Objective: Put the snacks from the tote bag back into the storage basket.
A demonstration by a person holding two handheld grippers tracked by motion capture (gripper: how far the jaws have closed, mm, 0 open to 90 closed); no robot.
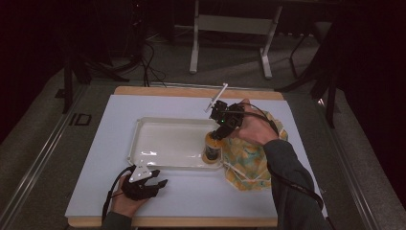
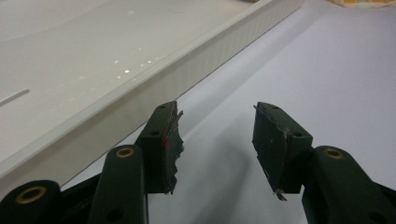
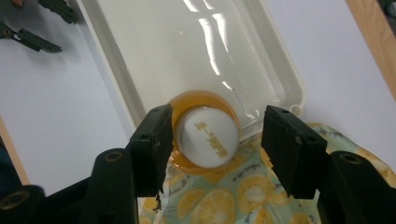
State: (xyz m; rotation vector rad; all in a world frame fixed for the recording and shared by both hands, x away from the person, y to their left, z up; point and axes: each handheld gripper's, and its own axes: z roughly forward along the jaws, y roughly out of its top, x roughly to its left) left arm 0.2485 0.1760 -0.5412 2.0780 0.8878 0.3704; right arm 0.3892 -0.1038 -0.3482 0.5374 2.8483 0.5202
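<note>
A small amber bottle (image 1: pixel 212 149) with a white cap (image 3: pixel 208 140) stands upright at the near right corner of the white tray (image 1: pixel 158 139). My right gripper (image 3: pixel 217 135) hangs over it, open, with one jaw on each side of the cap. One jaw is close against the bottle and the other stands well off it. My left gripper (image 1: pixel 154 184) rests low on the white mat just in front of the tray's near wall (image 2: pixel 187 79). It is open (image 2: pixel 217 121) with nothing between its jaws.
A lemon-print cloth (image 1: pixel 249 163) lies crumpled right of the tray, under my right hand, and reaches the bottle's foot (image 3: pixel 224 200). The white mat (image 1: pixel 95 158) covers a wooden table. Bare mat lies left of the tray and along the front edge.
</note>
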